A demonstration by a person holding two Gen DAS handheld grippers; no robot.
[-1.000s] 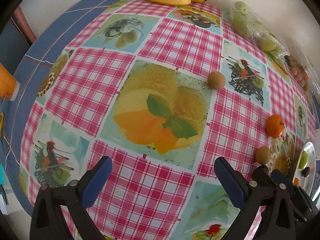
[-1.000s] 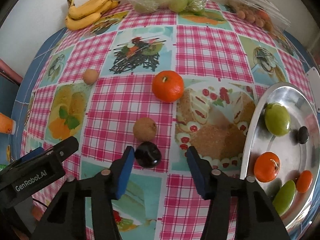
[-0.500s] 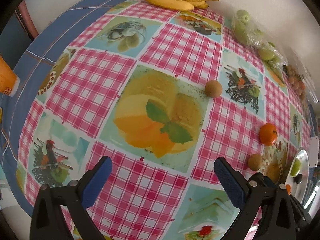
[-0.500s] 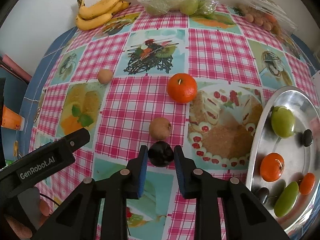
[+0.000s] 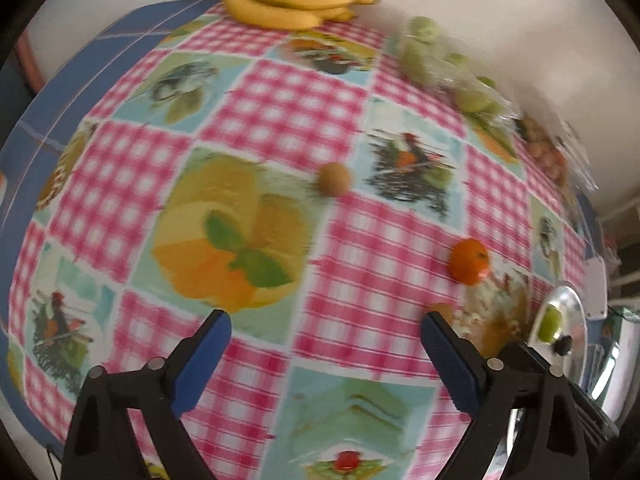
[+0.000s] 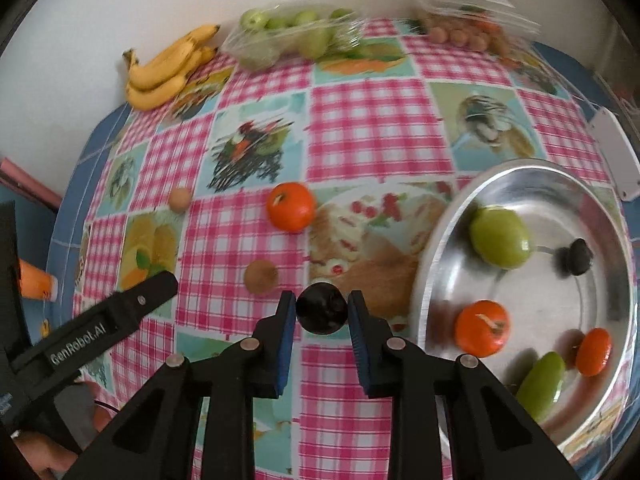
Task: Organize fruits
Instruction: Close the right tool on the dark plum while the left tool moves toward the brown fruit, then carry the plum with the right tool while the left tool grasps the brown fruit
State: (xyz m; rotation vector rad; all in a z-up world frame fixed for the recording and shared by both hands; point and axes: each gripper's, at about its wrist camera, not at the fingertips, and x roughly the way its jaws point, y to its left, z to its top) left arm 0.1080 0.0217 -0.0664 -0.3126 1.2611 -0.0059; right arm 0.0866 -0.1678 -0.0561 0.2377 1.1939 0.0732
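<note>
The right claw point(image 6: 322, 312) is squeezed shut on a small dark round fruit point(image 6: 321, 314), held just beside the near rim of the silver tray point(image 6: 424, 276), which lies to the claw's right, so the right hand is the nearer one. The left claw point(image 5: 324, 346) holds nothing and its wide jaws are closing a little. Farther from the tray, a brown fruit point(image 6: 261, 276), an orange point(image 6: 291, 207) and bananas point(image 6: 168, 70) sit on the counter point(image 6: 360, 128).
</note>
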